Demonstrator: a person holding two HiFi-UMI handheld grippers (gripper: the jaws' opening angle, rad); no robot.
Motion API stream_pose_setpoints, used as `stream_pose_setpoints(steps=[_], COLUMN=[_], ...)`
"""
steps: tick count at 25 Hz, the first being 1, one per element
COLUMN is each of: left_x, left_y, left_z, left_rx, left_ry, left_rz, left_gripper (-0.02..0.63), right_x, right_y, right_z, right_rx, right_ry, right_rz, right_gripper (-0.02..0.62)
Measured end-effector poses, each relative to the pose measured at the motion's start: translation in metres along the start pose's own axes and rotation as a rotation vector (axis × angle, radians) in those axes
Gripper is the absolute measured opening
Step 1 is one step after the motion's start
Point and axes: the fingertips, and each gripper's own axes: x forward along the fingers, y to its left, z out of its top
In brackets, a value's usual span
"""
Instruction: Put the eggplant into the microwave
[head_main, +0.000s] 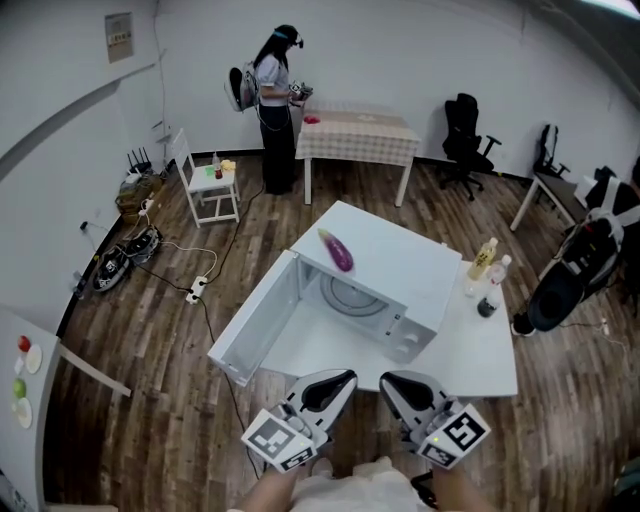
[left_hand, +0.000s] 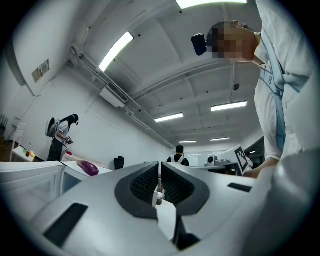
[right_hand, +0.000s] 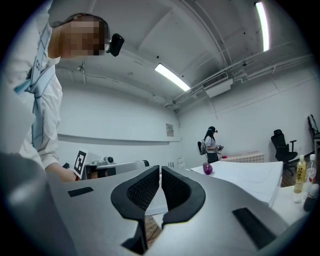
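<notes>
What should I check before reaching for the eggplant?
1. Is the door of the microwave open: ok.
2. Is the eggplant in sight: ok, it lies on top of the microwave.
3. Is the left hand-held gripper ready to grasp: not ok, jaws shut, empty.
4. Is the right hand-held gripper ready: not ok, jaws shut, empty.
5. Are the bottles out of the way: ok, right of the microwave.
6. Is the cavity free: cannot tell fully, only the turntable shows.

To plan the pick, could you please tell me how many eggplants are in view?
1. The glossy purple eggplant lies on top of the white microwave, above its open cavity. Part of that cavity is hidden, so another could be inside.
</notes>
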Motion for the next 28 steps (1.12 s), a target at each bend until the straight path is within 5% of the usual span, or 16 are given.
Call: stream_pose_setpoints(steps=[19,28], left_x=[0.082,0.103], left_y=[0.073,0.099], left_z=[-0.017,-0.011], left_rx=[0.028,0.068], left_ry=[0.060,0.083], left_rz=[0.250,0.300], left_gripper=[0.018,0.018], right_x=[0.022,0.048], right_y=[-0.088,-0.115], right_z=[0.010,0.020], right_rx=[0.006,-0.005], right_ry=[0.030,0.006], right_rz=[0.117,0.168], right_gripper=[0.035,0.035])
